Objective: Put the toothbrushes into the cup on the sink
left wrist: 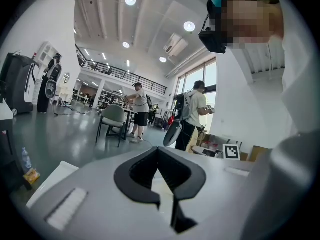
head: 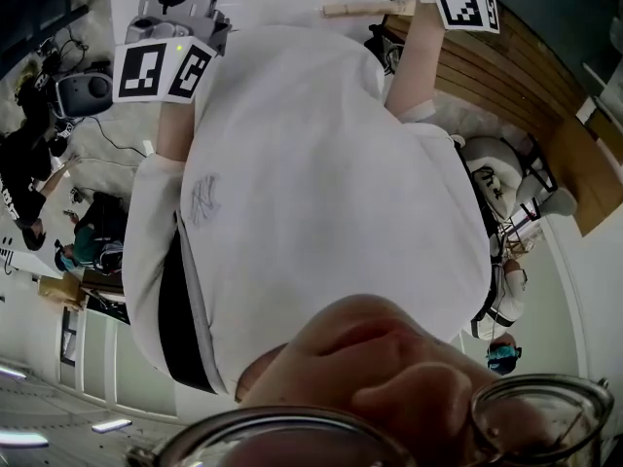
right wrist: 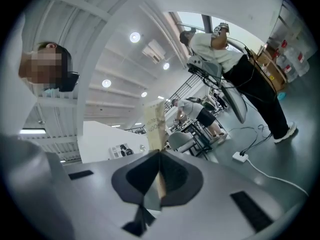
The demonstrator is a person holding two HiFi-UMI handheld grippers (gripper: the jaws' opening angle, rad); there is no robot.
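My right gripper (right wrist: 160, 153) is shut on a flat beige toothbrush handle (right wrist: 154, 124) with print on it, which sticks out past the pads and points slightly upward. In the head view the same beige handle (head: 365, 8) juts out beside the right gripper's marker cube (head: 467, 8). The black pads of my left gripper (left wrist: 158, 150) meet at their tips, and I see nothing between them. Its marker cube (head: 161, 71) shows at the upper left of the head view. Neither cup nor sink is in any view. The person's white shirt fills most of the head view.
The room is a large open hall. Two people stand by a desk and a grey chair (left wrist: 114, 116) ahead of the left gripper. Another person (right wrist: 235, 64) stands ahead of the right gripper, near a white cable and plug (right wrist: 241, 156) on the floor. A wooden surface (head: 506, 56) lies at right.
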